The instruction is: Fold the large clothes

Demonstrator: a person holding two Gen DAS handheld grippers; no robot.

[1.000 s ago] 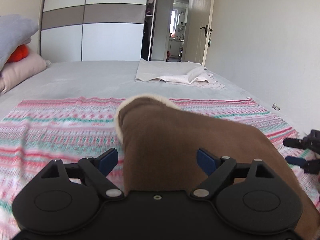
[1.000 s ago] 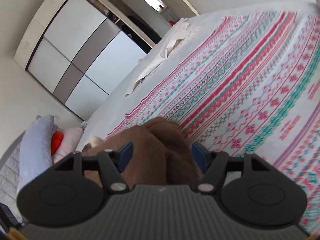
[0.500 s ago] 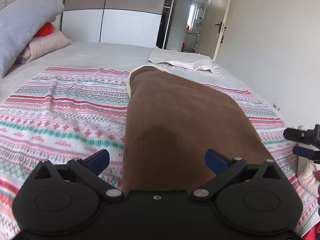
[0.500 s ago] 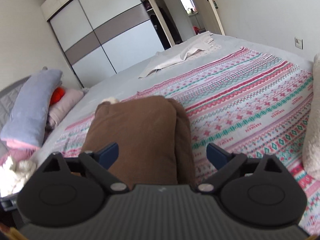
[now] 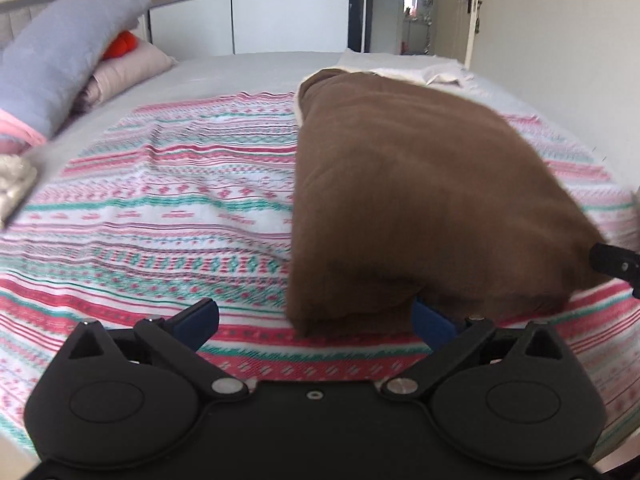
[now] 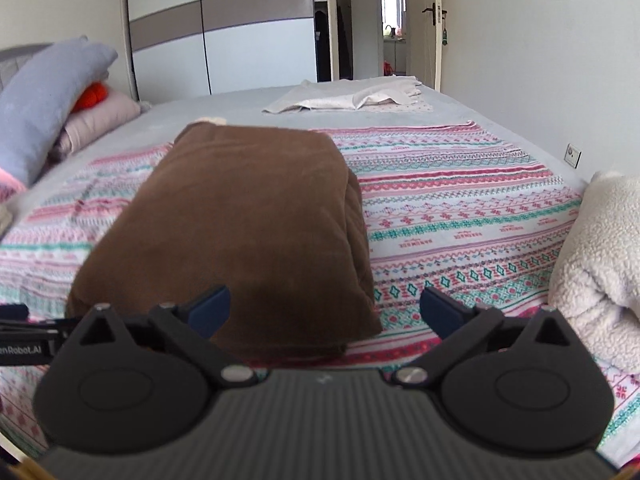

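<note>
The brown garment lies folded into a thick oblong on the striped sheet that covers the near part of the bed, its long side running away from both cameras. It looks soft and plush, with a pale lining peeping out at the far end, and several layers stack up along its right edge. I judge it limp and fairly bulky: it will sag and unfold if lifted by a single layer, so the best hold is low on the near corners, pinching all the layers together, or underneath with both sides raised at once.

The left claw stands spread wide at the near left corner; its right pad is tucked under the hem, but nothing is pinched. The right claw is opening at the near right corner, with the cloth between the jaws but unpressed.

A cream fleece sits just right of the sheet, pillows far left, and a white cloth beyond.
</note>
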